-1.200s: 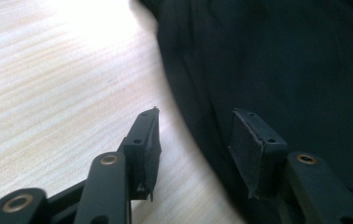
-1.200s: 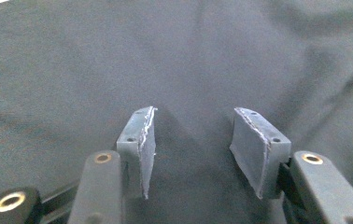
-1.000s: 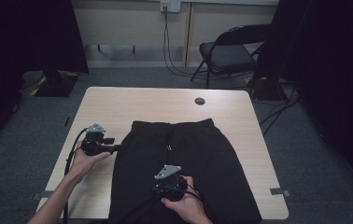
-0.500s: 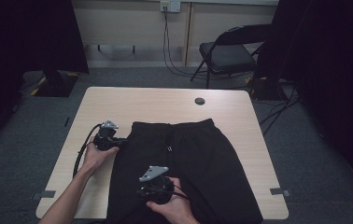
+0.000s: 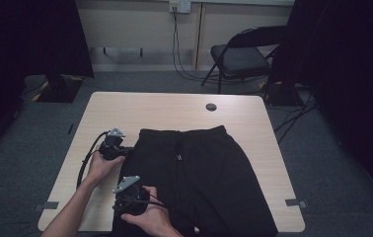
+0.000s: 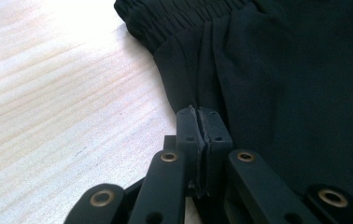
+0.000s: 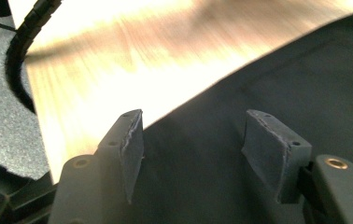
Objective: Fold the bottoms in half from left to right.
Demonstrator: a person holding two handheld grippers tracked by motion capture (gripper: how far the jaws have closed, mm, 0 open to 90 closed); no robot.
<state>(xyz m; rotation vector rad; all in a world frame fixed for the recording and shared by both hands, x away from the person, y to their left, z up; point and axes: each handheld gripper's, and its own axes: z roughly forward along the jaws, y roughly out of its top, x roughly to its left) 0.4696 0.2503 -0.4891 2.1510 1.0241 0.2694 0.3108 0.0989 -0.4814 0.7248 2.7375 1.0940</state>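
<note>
The left tongs (image 6: pixel 204 122) are clenched on the side seam of the black trousers (image 5: pixel 199 182), which lie flat on the desk (image 5: pixel 165 111). The right tongs (image 7: pixel 191 140) have just been opening, spread wide over the trouser edge nearer the person, gripping nothing. Only a thin pinch of cloth is caught, so a pull may slip it free.

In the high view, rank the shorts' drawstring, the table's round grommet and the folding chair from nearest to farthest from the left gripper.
From the left gripper:
1. Drawstring, at the shorts' waistband, mid-table.
2. Grommet, near the table's far edge.
3. Folding chair, on the floor beyond the table.
</note>
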